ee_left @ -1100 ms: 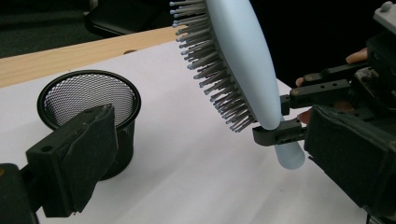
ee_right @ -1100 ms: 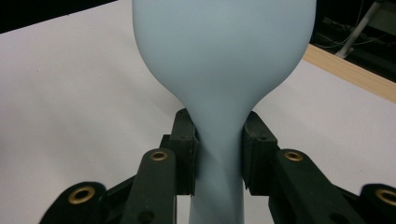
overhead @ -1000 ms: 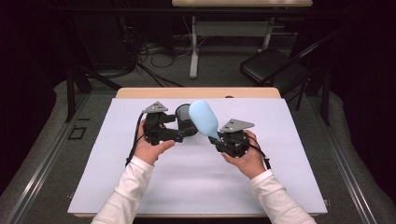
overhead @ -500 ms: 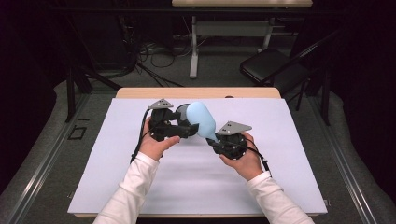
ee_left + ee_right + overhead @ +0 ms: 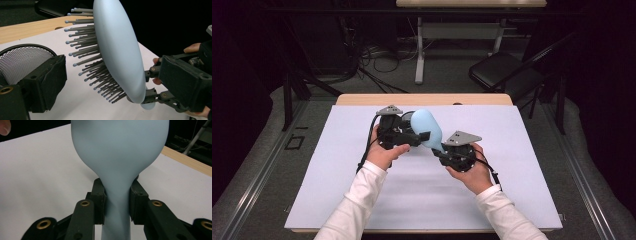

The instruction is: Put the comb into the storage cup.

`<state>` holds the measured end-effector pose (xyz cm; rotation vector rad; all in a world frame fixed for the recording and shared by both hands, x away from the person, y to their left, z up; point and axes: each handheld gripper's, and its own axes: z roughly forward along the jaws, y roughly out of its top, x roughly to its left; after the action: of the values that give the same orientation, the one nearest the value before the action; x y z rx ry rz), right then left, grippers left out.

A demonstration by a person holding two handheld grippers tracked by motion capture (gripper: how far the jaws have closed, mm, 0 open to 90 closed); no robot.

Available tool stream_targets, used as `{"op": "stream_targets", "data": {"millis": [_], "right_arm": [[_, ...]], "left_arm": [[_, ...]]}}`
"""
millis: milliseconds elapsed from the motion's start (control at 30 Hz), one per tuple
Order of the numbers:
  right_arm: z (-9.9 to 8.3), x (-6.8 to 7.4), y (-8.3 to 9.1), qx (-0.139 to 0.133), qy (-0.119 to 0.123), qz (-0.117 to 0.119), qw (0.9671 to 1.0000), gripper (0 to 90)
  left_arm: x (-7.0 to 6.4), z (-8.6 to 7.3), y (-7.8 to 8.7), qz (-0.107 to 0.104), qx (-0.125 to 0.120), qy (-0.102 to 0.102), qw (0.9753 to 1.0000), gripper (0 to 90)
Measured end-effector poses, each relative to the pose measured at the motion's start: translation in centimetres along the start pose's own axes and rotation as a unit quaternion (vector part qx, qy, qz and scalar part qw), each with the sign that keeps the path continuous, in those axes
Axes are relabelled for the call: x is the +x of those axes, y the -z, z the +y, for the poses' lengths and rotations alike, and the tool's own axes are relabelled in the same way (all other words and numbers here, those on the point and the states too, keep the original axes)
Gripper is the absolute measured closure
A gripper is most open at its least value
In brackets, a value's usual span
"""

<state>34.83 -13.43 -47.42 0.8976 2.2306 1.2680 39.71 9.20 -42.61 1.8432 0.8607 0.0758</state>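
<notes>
**The blue brush could twist or slip**

The white table cover is the big flat thing everything sits over. Start on its left side. The person's left hand holds the left gripper above the middle of the cover. In the left gripper view its jaws are spread wide apart, one on each side of the brush head, and they are not pinching anything. A black mesh cup stands on the cover behind the near jaw.

In the middle is the light blue hairbrush. It is held up off the cover and tilted, with its grey bristles pointing toward the left gripper.

To the right is the right gripper. Its jaws are pinching the thin handle of the brush, seen in the right gripper view.

The handle looks smooth and round, so I think the brush could spin or slide down if the left jaws push on the head. The bristles could also bend if the jaws close on them.
</notes>
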Motion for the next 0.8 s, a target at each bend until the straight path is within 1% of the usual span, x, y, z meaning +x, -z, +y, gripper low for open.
{"op": "stream_targets", "data": {"millis": [167,233,267,300,333,367,600,800], "right_arm": [[-0.03,0.13,-0.05,-0.002,0.001,0.002,1.0,69.6],[-0.03,0.17,-0.04,-0.002,0.001,0.002,1.0,69.6],[-0.03,0.2,-0.03,-0.003,0.0,0.003,1.0,69.6],[-0.04,0.21,-0.02,-0.003,0.001,0.003,1.0,69.6],[-0.04,0.21,-0.02,-0.003,0.001,0.003,1.0,69.6],[-0.05,0.21,-0.02,-0.004,0.0,0.004,1.0,69.6],[-0.08,0.34,-0.07,-0.005,0.003,0.005,1.0,69.6],[-0.09,0.39,-0.09,-0.007,0.005,0.006,1.0,69.6]], "left_arm": [[-0.04,0.01,-0.36,-0.002,0.002,0.004,1.0,11.1],[-0.07,-0.02,-0.48,-0.003,0.002,0.007,1.0,14.2],[-0.07,-0.02,-0.58,0.001,0.003,0.01,0.9999,15.7],[-0.07,-0.02,-0.58,0.001,0.003,0.01,0.9999,15.8],[-0.03,-0.03,-0.69,-0.001,0.004,0.017,0.9999,16.0],[0.0,-0.03,-0.75,-0.004,0.004,0.019,0.9998,16.0],[-0.05,-0.01,-1.03,-0.013,0.001,0.029,0.9995,16.8],[0.03,0.01,-1.04,-0.011,-0.001,0.037,0.9993,19.3]]}}
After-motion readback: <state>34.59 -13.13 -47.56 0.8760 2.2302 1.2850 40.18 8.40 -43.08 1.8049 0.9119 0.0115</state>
